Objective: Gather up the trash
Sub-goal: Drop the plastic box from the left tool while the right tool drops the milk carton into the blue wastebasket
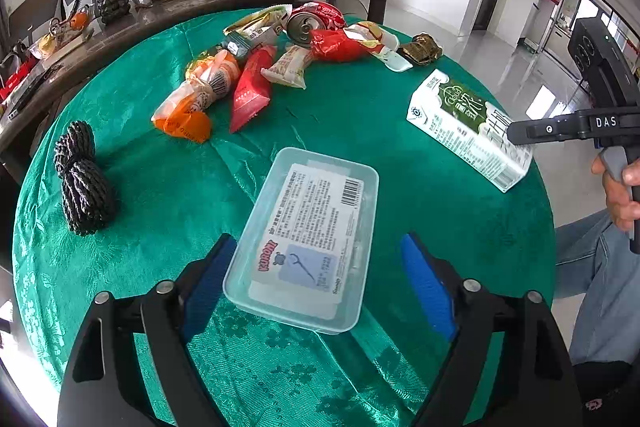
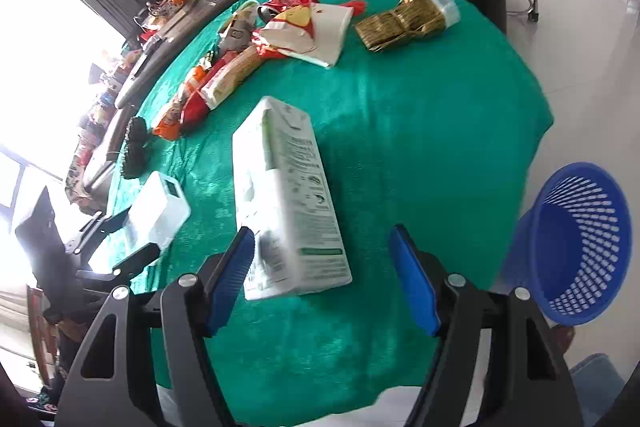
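Left gripper (image 1: 320, 277): jaws open around the clear rectangular plastic box (image 1: 308, 239), lower centre. Right gripper (image 2: 323, 277): jaws open astride the white-green milk carton (image 2: 286, 203), centre frame.

The tablecloth (image 1: 360, 131) was green with a floral weave; the basket (image 2: 580, 247) blue; the carton (image 2: 288, 195) white and green.
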`<action>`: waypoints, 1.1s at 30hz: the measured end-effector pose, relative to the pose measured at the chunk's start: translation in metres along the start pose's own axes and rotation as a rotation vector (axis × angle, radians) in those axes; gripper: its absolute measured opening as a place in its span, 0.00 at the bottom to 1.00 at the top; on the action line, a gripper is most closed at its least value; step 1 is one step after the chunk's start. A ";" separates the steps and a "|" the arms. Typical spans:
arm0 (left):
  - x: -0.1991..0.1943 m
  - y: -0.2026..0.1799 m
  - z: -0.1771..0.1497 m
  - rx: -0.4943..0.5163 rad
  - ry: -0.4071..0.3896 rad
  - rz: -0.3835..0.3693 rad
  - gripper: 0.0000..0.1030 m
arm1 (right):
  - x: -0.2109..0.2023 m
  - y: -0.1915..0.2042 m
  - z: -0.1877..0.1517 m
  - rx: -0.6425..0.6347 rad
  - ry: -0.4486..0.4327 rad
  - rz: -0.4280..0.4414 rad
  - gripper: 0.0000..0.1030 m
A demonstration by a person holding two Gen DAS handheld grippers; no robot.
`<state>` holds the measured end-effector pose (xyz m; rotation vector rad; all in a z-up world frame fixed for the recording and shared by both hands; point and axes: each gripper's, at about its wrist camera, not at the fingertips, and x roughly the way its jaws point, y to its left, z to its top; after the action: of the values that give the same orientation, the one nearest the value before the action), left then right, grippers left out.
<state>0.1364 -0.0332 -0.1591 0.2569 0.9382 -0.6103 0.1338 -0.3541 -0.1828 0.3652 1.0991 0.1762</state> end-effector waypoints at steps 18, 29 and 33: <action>0.013 -0.014 0.020 0.115 0.099 0.096 0.63 | 0.017 0.043 0.029 -0.264 0.079 -0.097 0.46; 0.023 -0.129 0.085 0.053 0.025 -0.159 0.59 | -0.074 -0.144 -0.007 0.037 -0.050 -0.226 0.46; 0.054 -0.199 0.109 0.090 0.052 -0.243 0.59 | -0.082 -0.209 -0.024 0.114 -0.051 -0.275 0.46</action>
<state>0.1152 -0.2637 -0.1297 0.2410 1.0012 -0.8744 0.0671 -0.5693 -0.2016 0.3144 1.0995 -0.1392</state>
